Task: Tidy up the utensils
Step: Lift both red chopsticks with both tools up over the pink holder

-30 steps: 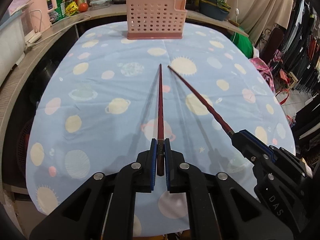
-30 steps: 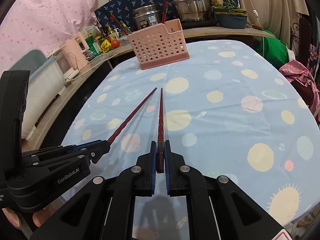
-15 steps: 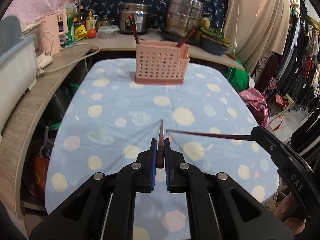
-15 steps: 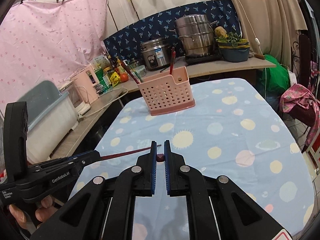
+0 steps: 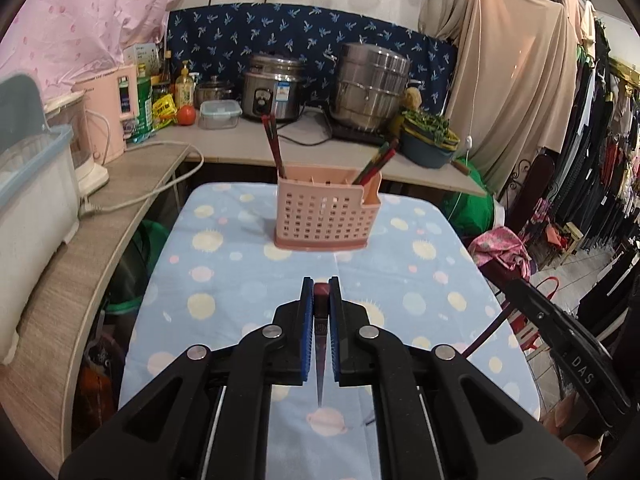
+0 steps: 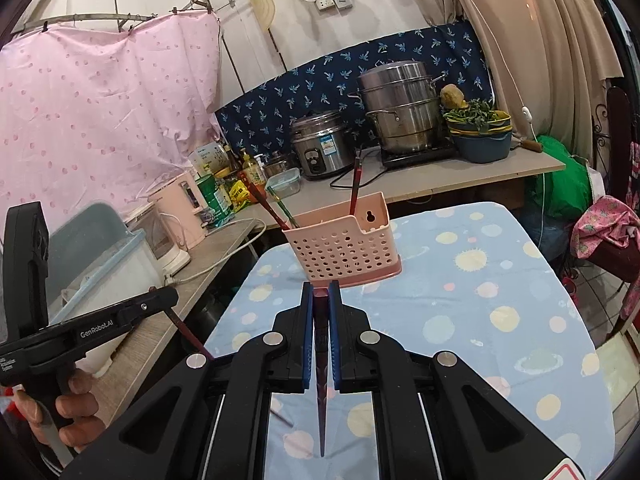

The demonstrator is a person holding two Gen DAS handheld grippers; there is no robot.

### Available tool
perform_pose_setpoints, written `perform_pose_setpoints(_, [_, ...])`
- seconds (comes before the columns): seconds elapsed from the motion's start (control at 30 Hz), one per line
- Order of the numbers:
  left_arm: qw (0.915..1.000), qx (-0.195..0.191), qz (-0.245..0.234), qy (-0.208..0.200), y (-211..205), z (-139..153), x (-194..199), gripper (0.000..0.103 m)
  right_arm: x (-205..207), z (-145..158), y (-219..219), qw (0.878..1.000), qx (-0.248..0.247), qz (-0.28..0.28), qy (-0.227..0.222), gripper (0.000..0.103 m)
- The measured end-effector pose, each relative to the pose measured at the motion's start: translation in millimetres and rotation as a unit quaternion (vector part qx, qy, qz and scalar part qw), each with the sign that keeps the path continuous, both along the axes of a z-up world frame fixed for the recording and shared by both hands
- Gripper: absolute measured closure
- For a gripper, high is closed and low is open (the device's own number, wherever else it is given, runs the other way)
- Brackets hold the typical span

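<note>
- Your left gripper (image 5: 321, 292) is clenched on a dark red chopstick (image 5: 320, 368) near its thick butt end. The butt sits between the blue pads, and the tapered tip hangs down toward you, clear of the table. Gripped like this, the tip is the end that would go into a slot first.
- Your right gripper (image 6: 321, 292) clamps a second chopstick (image 6: 321, 396) the same way, thick end in the pads and point hanging below. In the left view this stick shows as a slanting dark line under the right gripper's black body.
- Both sticks are held up in the air over the near part of the table (image 5: 224, 280), well apart from each other, one per hand, so I judge neither can knock the other on the way in.
- The chopsticks look slim, dark maroon, squared at the butt and narrowing to a fine point; the right one has a faint pattern on its shaft.
- Ahead, at the far end of the table, stands the pink perforated holder (image 5: 326, 216), upright on the planet-print cloth. It already holds chopsticks leaning at its left and right ends, so the middle looks like your freest opening.
</note>
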State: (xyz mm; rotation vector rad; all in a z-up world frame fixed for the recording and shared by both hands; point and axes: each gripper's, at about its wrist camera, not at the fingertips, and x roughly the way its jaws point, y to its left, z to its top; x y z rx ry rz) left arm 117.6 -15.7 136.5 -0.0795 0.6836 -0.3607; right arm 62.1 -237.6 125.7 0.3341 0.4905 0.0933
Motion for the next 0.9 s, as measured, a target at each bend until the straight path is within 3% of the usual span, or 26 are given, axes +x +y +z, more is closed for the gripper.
perform_pose_setpoints(0.37, [0.9985, -0.009, 0.016, -0.052, -5, 50, 52, 0.096, 63, 47, -14, 0.999, -0.006, -0.009, -0.045, 0.096])
perform_pose_setpoints(0.7, [0.9913, -0.022, 0.037, -0.124, -22, 114, 127, 0.096, 157, 115, -25, 0.994, -0.02, -0.034, -0.103, 0.096])
perform_pose_setpoints(0.9, [0.9878, -0.024, 0.044, -0.148, -32, 126, 174, 0.096, 213, 126, -34, 0.992, -0.009, -0.048, -0.114, 0.096])
